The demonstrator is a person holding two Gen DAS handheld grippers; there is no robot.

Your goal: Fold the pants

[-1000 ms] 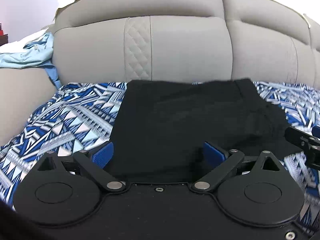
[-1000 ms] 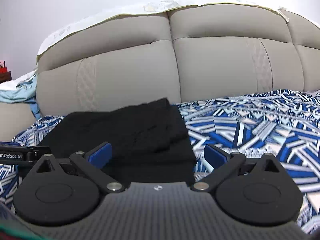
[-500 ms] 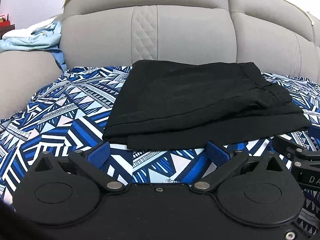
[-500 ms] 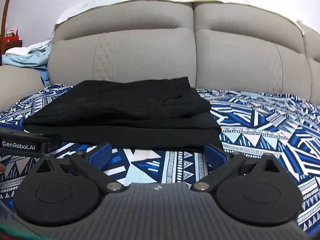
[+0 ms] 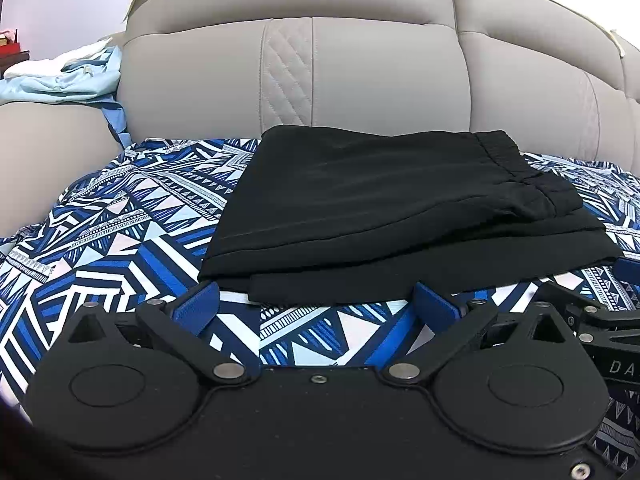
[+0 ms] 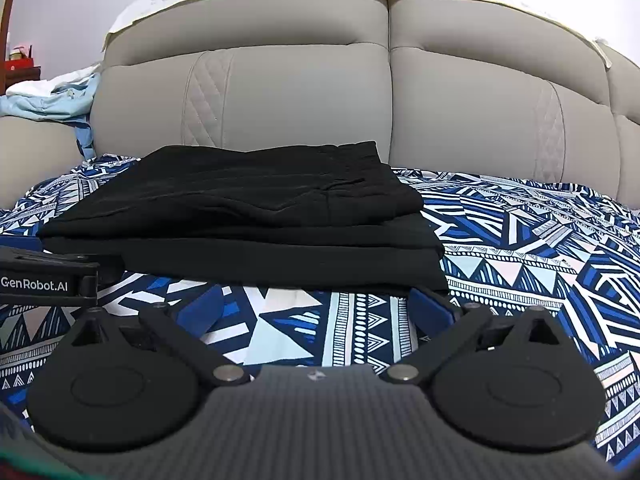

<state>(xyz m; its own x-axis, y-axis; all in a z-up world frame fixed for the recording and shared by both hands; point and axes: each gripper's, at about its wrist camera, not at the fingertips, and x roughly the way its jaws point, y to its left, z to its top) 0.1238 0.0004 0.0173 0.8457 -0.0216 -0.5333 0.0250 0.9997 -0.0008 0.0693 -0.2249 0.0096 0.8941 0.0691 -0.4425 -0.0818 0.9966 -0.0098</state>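
Black pants [image 5: 384,208] lie folded in a flat stack on the blue-and-white patterned cover, waistband to the right; they also show in the right wrist view [image 6: 248,216]. My left gripper [image 5: 316,304] is open and empty, just in front of the stack's near edge, not touching it. My right gripper [image 6: 316,304] is open and empty, also just short of the near edge. The right gripper's body shows at the left wrist view's right edge [image 5: 600,320]; the left gripper's body shows at the right wrist view's left edge [image 6: 44,280].
The patterned cover [image 5: 120,232] spreads over a beige sofa seat. The padded backrest [image 6: 320,100] rises right behind the pants. A light-blue garment [image 5: 68,76] lies on the left armrest.
Both grippers have drawn back toward me, off the pants. The stack, earlier reaching between the fingers, now lies wholly beyond the fingertips with bare cover between.
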